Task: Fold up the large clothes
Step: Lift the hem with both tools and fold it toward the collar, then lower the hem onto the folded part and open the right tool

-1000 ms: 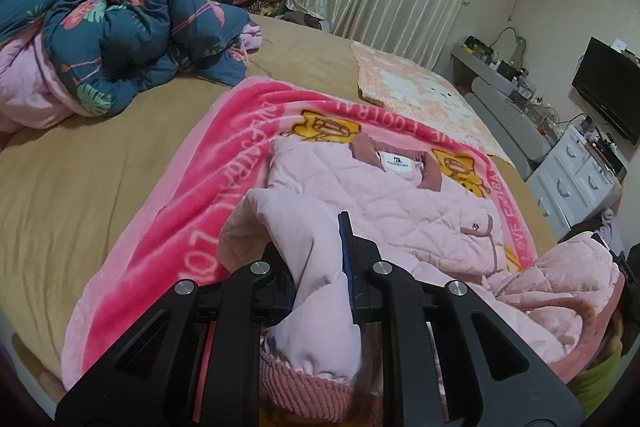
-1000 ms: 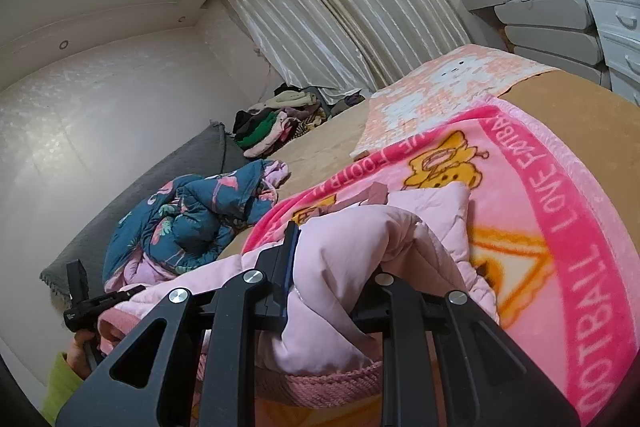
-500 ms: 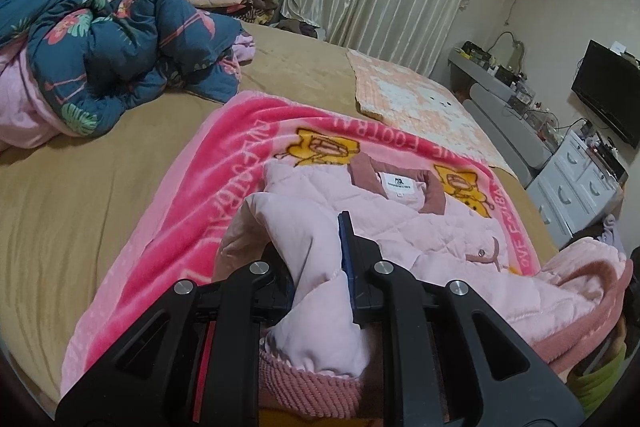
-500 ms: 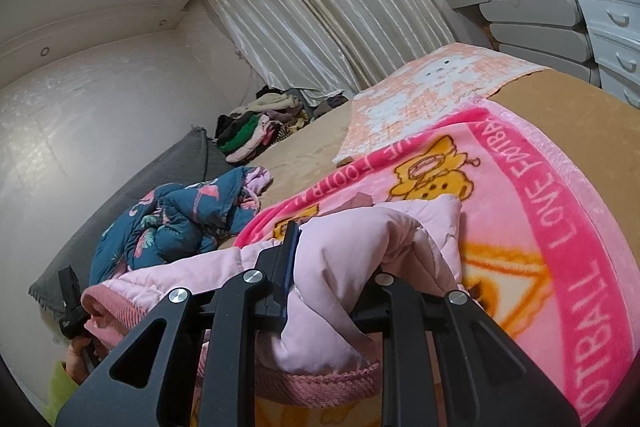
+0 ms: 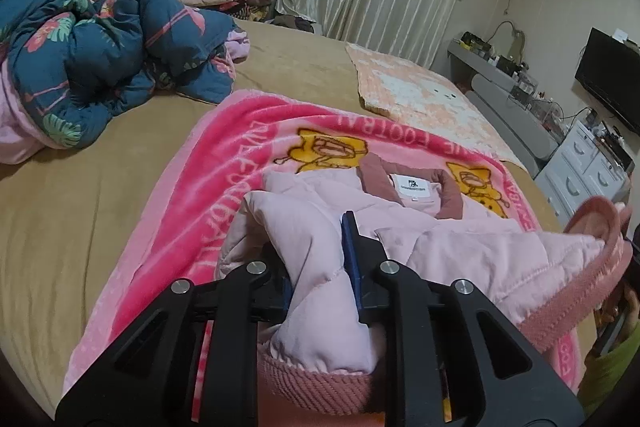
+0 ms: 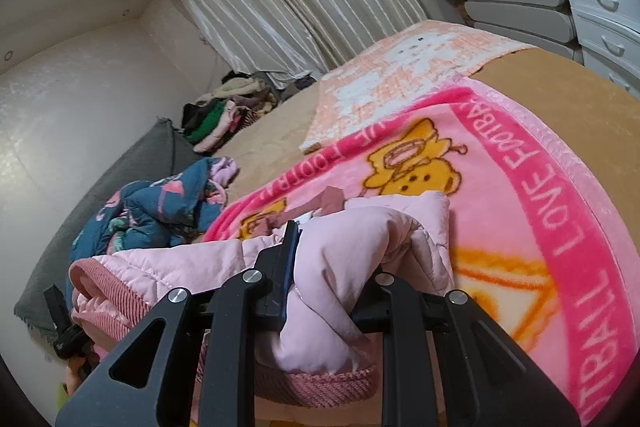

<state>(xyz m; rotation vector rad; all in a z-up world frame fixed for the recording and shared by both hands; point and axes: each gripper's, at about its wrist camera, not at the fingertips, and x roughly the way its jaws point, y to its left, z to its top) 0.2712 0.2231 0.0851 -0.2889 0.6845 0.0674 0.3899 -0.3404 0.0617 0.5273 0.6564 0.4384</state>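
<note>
Jacket [image 5: 312,195] collar twd curtains, hem nearest, L gripper [image 5: 316,267] opening w/ hem between, R gripper [image 6: 332,279] pinching hem

left tool [image 5: 316,267] left pad: buried under pink jacket [image 5: 460,243] fabric, I see only the right pad's blue face.
right tool [image 6: 332,279] right pad: covered by the jacket fold, can't see it.
jacket hem: ribbed band drops behind the tool frames in both views.
jacket label [image 5: 414,185]: print too small for me to read.
blanket [image 5: 224,163] lettering: partly under the jacket.
person's hand [image 5: 616,311]: cut off at right edge of left view.
dresser [image 6: 600,7] clutter: too small to identify.
</note>
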